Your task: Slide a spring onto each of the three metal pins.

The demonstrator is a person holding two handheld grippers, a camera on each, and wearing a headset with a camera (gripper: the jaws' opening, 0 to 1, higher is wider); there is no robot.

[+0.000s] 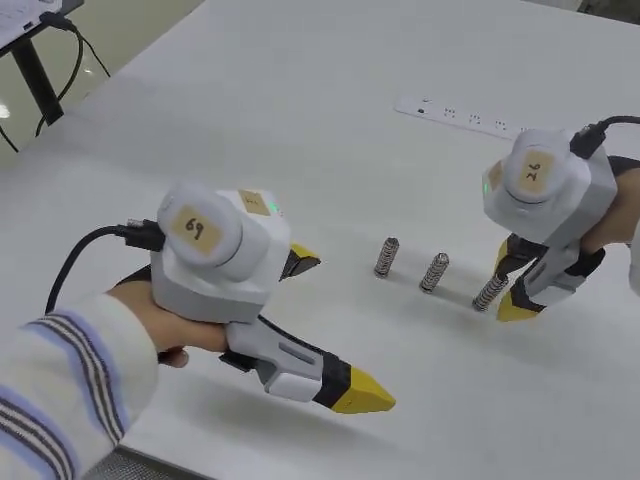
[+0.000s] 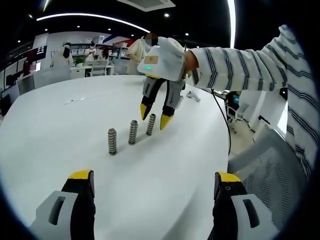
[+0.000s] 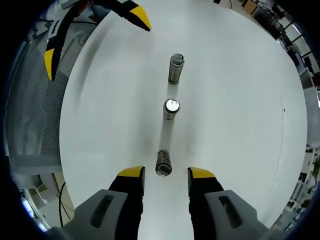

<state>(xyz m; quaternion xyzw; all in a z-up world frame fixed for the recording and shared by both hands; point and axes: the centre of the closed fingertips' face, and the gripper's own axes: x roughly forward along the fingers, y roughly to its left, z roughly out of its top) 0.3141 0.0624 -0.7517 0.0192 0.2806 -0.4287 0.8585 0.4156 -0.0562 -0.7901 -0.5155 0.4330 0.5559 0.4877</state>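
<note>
Head view: a row of springs (image 1: 434, 272) stands upright on the white surface (image 1: 300, 120). The right tongs (image 1: 507, 283) are apart and straddle the end spring (image 1: 490, 292). The left tongs (image 1: 335, 328) gape wide, well apart from the row.

Left gripper view: the left tongs (image 2: 154, 182) are spread wide, with the row of springs (image 2: 133, 132) ahead.

Right gripper view: the end spring (image 3: 164, 163) stands between the parted right tongs (image 3: 166, 173).
</note>
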